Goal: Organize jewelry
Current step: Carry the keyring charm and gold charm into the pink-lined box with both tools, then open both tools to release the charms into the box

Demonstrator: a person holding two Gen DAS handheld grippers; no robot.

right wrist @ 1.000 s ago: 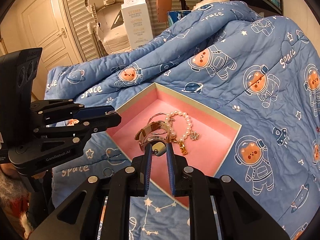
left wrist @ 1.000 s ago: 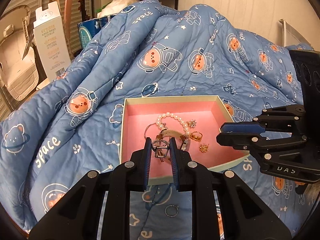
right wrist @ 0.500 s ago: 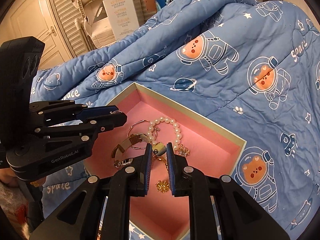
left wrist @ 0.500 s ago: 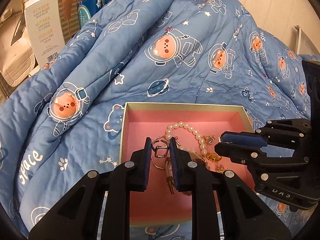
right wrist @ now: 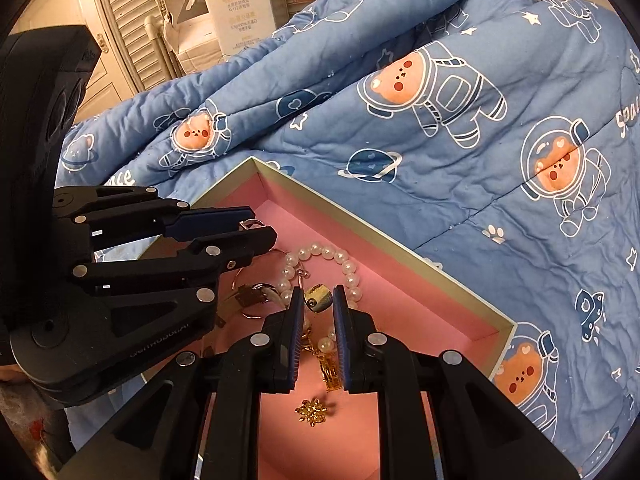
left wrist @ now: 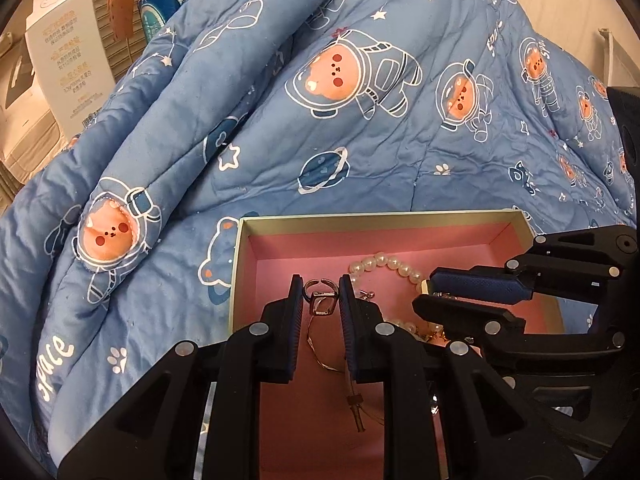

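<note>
A pink-lined jewelry box (left wrist: 240,248) (right wrist: 400,240) lies on a blue quilt. In it are a pearl bracelet (left wrist: 394,262) (right wrist: 320,249), a thin hoop, a gold flower charm (right wrist: 312,411) and a gold clasp piece (right wrist: 329,374). My left gripper (left wrist: 320,300) is shut on a silver ring (left wrist: 322,304) above the box floor; it also shows in the right wrist view (right wrist: 246,226). My right gripper (right wrist: 317,300) is shut on a gold ring (right wrist: 318,298) over the box; it also shows in the left wrist view (left wrist: 430,292).
The blue space-bear quilt (left wrist: 360,120) rises in a heap behind the box. A white carton (left wrist: 68,36) (right wrist: 240,0) stands beyond it on the left, beside louvered doors (right wrist: 128,20). The two grippers are close together over the box.
Both grippers have moved forward and down over the box, each still holding its ring. The box now fills the lower part of both views.
</note>
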